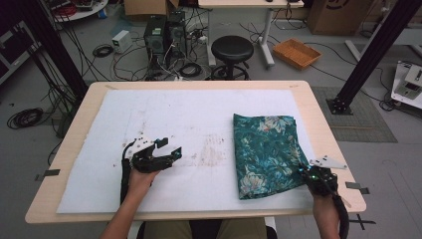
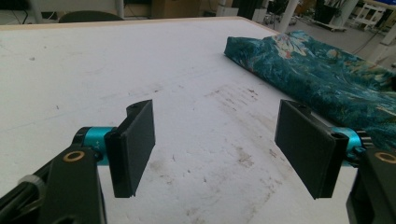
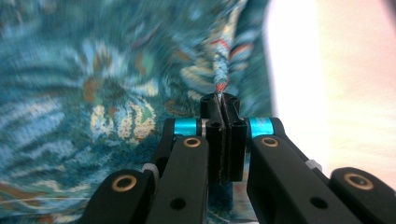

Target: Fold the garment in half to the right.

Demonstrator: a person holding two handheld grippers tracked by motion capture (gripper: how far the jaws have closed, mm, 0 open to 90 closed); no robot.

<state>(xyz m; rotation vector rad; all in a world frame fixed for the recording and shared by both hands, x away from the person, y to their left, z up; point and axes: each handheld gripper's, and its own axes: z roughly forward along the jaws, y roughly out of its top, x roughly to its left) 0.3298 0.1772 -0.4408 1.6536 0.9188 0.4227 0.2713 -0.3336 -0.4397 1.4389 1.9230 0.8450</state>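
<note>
Our right gripper [image 3: 223, 105] has its fingers pinched on the folded cloth [image 1: 266, 152] by the tabletop's right edge, ready to lift; our left gripper [image 2: 219, 149] waits wide open, empty.

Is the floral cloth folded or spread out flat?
Folded. The floral cloth lies as a compact layered rectangle on the white mat; the right gripper pinches a doubled edge at its near right corner.

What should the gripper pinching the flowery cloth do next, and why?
Probably lift that pinched edge a little and draw it leftward. The right gripper is shut on the teal floral cloth at its near right edge, while the left gripper waits open over the white mat, clear of the cloth.
</note>
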